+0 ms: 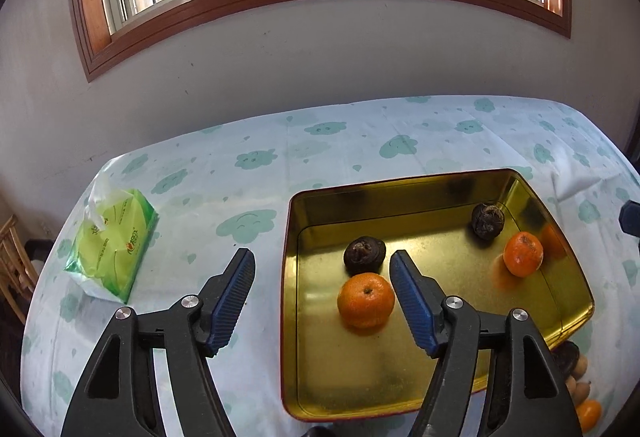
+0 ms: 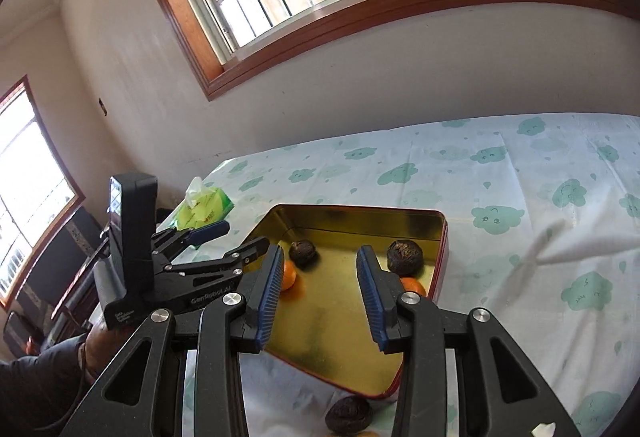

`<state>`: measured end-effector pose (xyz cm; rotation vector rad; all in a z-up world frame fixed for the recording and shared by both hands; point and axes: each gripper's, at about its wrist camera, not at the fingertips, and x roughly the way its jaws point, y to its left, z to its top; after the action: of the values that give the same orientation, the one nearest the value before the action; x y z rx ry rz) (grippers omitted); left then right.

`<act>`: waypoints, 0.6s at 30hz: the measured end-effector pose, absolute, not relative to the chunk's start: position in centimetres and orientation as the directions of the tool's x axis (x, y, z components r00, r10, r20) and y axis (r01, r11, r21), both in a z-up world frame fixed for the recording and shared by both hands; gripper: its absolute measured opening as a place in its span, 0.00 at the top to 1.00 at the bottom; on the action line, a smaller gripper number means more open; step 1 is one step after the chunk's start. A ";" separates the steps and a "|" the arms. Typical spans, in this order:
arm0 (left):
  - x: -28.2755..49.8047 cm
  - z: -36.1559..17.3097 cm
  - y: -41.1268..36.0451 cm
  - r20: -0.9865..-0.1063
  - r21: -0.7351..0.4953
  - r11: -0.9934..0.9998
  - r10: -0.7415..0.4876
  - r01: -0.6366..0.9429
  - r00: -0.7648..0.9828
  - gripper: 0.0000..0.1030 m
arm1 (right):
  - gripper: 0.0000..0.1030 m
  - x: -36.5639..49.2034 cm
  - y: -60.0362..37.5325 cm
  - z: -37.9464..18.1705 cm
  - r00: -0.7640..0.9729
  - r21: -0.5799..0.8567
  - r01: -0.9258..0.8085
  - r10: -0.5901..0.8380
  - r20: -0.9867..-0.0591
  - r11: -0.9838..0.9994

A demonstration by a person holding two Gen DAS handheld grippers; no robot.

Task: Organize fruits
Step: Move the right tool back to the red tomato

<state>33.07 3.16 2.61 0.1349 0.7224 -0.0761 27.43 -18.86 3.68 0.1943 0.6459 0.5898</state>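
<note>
Just beyond the open left claw (image 1: 322, 273), an orange (image 1: 365, 300) lies in the tin (image 1: 408, 403).

- Left gripper (image 1: 322, 273): jaws apart with nothing between them, straddling the gold tin's (image 1: 289, 237) left wall.
- Just inside its right jaw sit an orange (image 1: 365, 300) and a dark fruit (image 1: 364, 254).
- Left of those jaws, open cloth up to the tissue pack (image 1: 112, 245).
- Right gripper (image 2: 318, 287): the gap between its jaws looks onto bare tin floor.
- Below them, a dark fruit on the cloth (image 2: 347, 413).
</note>
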 end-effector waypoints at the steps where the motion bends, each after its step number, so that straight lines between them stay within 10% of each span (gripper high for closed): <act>1: 32.1 2.8 3.8 -0.660 0.091 0.991 -0.016 0.101 0.751 0.28 | 0.63 26.0 -18.5 3.6 0.623 0.337 -0.483 0.588 -0.516 0.808; 18: 17.8 -2.7 11.7 -0.717 0.034 0.998 -0.015 0.057 0.697 0.28 | 0.62 17.3 -10.9 -5.6 0.529 0.052 -0.556 0.402 -0.747 0.829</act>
<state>17.78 11.71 -2.66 0.0548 0.7984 -0.0401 17.26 -10.95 -5.55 -0.2019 0.8353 0.5768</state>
